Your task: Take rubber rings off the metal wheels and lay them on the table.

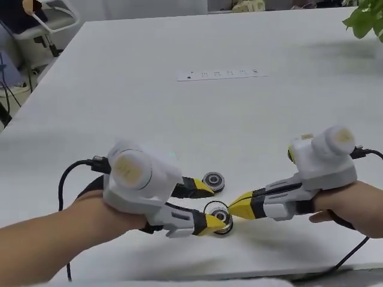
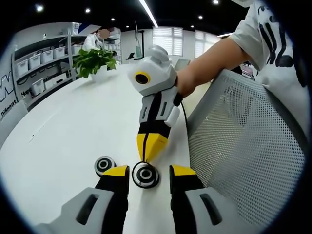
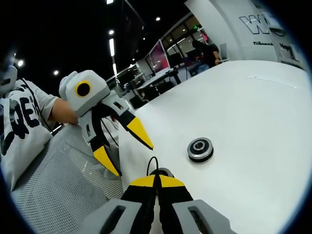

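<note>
Two metal wheels lie near the table's front edge. The nearer wheel (image 1: pixel 221 217) (image 2: pixel 145 174) sits between the spread jaws of my left gripper (image 1: pixel 209 204) (image 2: pixel 148 171) (image 3: pixel 129 156), which is open. My right gripper (image 1: pixel 234 209) (image 2: pixel 147 155) (image 3: pixel 157 181) is shut on a thin black rubber ring (image 1: pixel 207 207) (image 3: pixel 150 163), which loops up from this wheel (image 3: pixel 165 172). The other wheel (image 1: pixel 213 180) (image 2: pixel 105 165) (image 3: pixel 200 148) lies flat just beyond, with its black ring on it.
A white power strip (image 1: pixel 221 75) lies flat at mid-table. A green plant (image 1: pixel 365 18) (image 2: pixel 92 61) stands at the far right corner. A grey mesh chair (image 2: pixel 243 146) is at the table's front edge. Cables trail from both grippers.
</note>
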### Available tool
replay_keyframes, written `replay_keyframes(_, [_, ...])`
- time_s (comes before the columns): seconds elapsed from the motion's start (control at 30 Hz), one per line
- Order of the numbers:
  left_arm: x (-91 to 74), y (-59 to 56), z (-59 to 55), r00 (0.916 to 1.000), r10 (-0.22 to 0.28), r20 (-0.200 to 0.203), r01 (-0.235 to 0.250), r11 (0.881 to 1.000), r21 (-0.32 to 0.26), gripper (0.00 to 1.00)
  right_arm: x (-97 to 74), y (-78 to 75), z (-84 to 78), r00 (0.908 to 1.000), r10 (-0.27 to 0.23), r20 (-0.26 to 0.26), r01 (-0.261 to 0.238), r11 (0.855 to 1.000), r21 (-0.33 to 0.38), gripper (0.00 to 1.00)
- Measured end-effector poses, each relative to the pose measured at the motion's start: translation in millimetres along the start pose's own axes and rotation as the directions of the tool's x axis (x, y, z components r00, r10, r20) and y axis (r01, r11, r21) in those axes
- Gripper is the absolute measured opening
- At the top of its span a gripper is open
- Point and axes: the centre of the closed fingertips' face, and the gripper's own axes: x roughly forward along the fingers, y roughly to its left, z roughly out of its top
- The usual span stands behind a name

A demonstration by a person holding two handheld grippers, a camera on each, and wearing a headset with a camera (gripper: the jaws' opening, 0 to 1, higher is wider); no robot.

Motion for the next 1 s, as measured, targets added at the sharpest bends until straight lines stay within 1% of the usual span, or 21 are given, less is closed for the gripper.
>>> replay_keyframes(0.2, [-15.7, -0.8, 5.2, 0.9992, 0.020, 0.036, -0.019, 1.000, -0.016, 0.34, -1.1, 2.3, 4.2, 1.0000, 0.000, 0.008, 0.000, 1.000, -0.005, 0.00])
replay_keyframes(0.37, [-26.2, -2.6, 9.0, 0.9978, 0.031, 0.059, -0.029, 0.999, -0.025, 0.38, -1.1, 3.8, 7.7, 0.9999, 0.004, 0.014, -0.004, 1.000, -0.007, 0.00])
replay_keyframes(0.57, [-36.9, -3.2, 8.9, 0.9964, 0.051, 0.068, -0.050, 0.999, -0.015, 0.43, -1.0, 5.4, 8.8, 0.9999, 0.005, 0.009, -0.005, 1.000, -0.014, 0.00])
replay_keyframes(0.7, [-44.4, -2.7, 8.4, 0.9949, 0.063, 0.079, -0.061, 0.998, -0.028, 0.46, -0.2, 8.0, 10.1, 1.0000, 0.005, 0.006, -0.005, 1.000, -0.014, 0.00])
replay_keyframes(0.83, [-48.6, -1.0, 7.9, 0.9934, 0.080, 0.082, -0.079, 0.997, -0.023, 0.50, 0.5, 9.7, 12.8, 1.0000, 0.007, 0.006, -0.007, 1.000, -0.020, 0.00])
replay_keyframes(1.0, [-53.6, -1.2, 7.7, 0.9914, 0.091, 0.094, -0.088, 0.996, -0.034, 0.55, 3.3, 12.0, 18.5, 0.9999, 0.014, 0.010, -0.014, 1.000, -0.025, 0.00])
